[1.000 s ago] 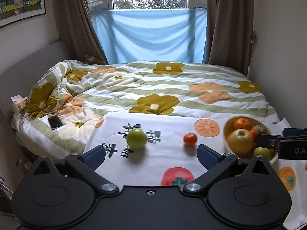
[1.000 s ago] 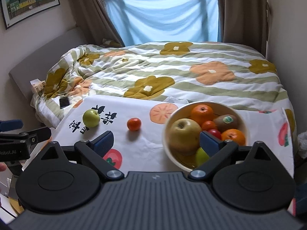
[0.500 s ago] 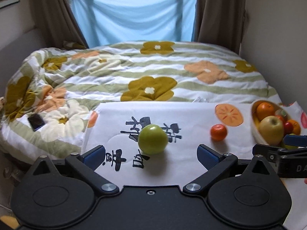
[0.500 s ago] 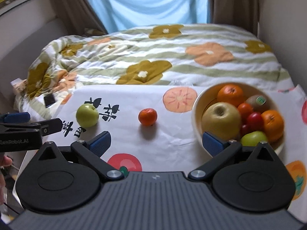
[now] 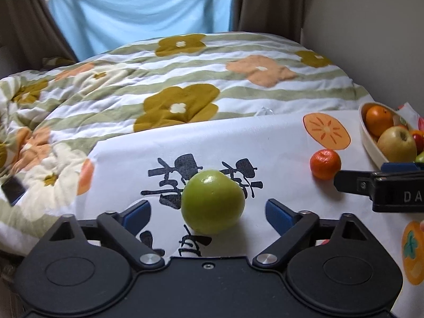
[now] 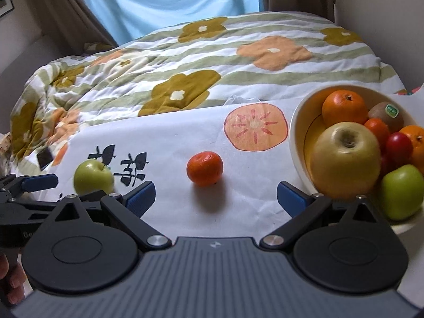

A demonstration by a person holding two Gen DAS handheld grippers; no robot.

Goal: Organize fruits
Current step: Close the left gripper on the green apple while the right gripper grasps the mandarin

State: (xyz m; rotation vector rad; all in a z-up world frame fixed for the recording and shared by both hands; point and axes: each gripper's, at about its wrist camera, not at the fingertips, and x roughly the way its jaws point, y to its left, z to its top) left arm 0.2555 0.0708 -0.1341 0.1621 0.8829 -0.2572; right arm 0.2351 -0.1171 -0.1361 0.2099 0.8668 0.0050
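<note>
Left wrist view: the left gripper [image 5: 208, 209] has closed in on the green apple [image 5: 212, 201] over the last second; the fruit, formerly small and well ahead, now lies between the two blue pads, jaws apart, neither pad touching it. The apple is smooth, round and pale green with a glossy highlight, resting on the black lettering near the left edge of the printed cloth [image 5: 278, 143]. By judgement, the approach is nearly done and closing on the apple is the next step.

Right wrist view: the right gripper [image 6: 216, 194] has likewise advanced, jaws apart and holding nothing. The mandarin [image 6: 204, 168] sits just ahead of the gap between the pads, near the middle of the cloth; it is small, orange and slightly dimpled, with a shadow beneath. It appears to be this gripper's target.

At the right edge of the cloth stands the bowl [image 6: 295, 137], already holding a large yellow apple [image 6: 344, 159], oranges, a kiwi, red fruits and a second green fruit. The two loose fruits probably belong there; space in it looks limited.

Beyond the cloth lies the flowered quilt [image 6: 212, 61], then the blue curtain [image 6: 172, 0].
</note>
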